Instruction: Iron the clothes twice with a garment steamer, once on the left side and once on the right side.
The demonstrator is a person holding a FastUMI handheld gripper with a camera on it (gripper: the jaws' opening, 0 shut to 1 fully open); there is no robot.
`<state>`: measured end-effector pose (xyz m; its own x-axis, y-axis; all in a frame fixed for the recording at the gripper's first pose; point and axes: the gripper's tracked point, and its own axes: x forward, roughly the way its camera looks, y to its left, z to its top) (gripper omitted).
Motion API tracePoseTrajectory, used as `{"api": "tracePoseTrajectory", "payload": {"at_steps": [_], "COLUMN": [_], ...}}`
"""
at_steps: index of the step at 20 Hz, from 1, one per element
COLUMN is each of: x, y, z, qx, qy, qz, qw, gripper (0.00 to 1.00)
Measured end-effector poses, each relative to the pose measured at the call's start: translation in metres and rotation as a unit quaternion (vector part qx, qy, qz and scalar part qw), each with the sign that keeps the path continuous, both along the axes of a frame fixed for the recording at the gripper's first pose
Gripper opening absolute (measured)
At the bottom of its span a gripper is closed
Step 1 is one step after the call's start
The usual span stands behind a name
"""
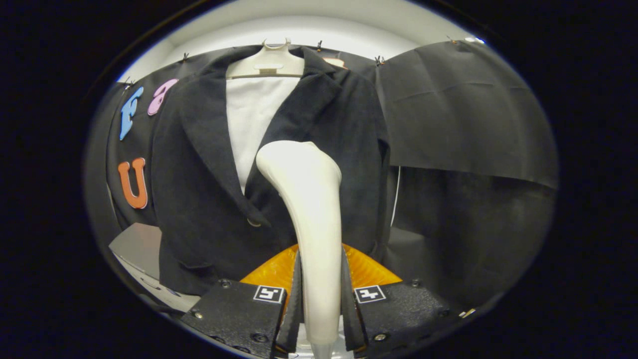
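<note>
- Gripper [321, 299]: both fingers clamped on the white garment steamer [309, 209] handle, head upright.
- Steamer head sits in front of the dark blazer [199, 199], near its lapel.
- Blazer hangs on a white hanger [266, 62], white lining showing.

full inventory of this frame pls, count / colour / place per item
garment steamer: 1, cream white, handle clamped between the tongs, head raised in front of the jacket's chest
jacket: 1, black, hanging on the hanger beyond the steamer, lapels open, one button at the front
shirt: 1, white, under the jacket, showing between the lapels
hanger: 1, cream white, at the jacket's collar, hook at the top
black cloth: booth wall, behind and beside the jacket, clipped along its top edge
grey surface: 1, light grey, low beside the jacket's hem; cannot tell what it is
tongs: 1 pair, black with orange parts behind, both fingers pressing the steamer handle
</note>
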<state>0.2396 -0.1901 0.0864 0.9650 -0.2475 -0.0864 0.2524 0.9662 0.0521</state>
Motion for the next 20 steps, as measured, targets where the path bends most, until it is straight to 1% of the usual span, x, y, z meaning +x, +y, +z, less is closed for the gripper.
{"api": "tracePoseTrajectory", "payload": {"at_steps": [5,15,20], "x": [0.001,-0.003,0.002], "y": [0.001,0.002,0.0], "z": [-0.036,-0.099,-0.117], "qx": [-0.009,-0.016,-0.023], "qy": [0.021,0.059,0.073], "qz": [-0.013,-0.026,-0.034], "qw": [1.0,0.998,0.996], "gripper": [0.38,0.38,0.38]}}
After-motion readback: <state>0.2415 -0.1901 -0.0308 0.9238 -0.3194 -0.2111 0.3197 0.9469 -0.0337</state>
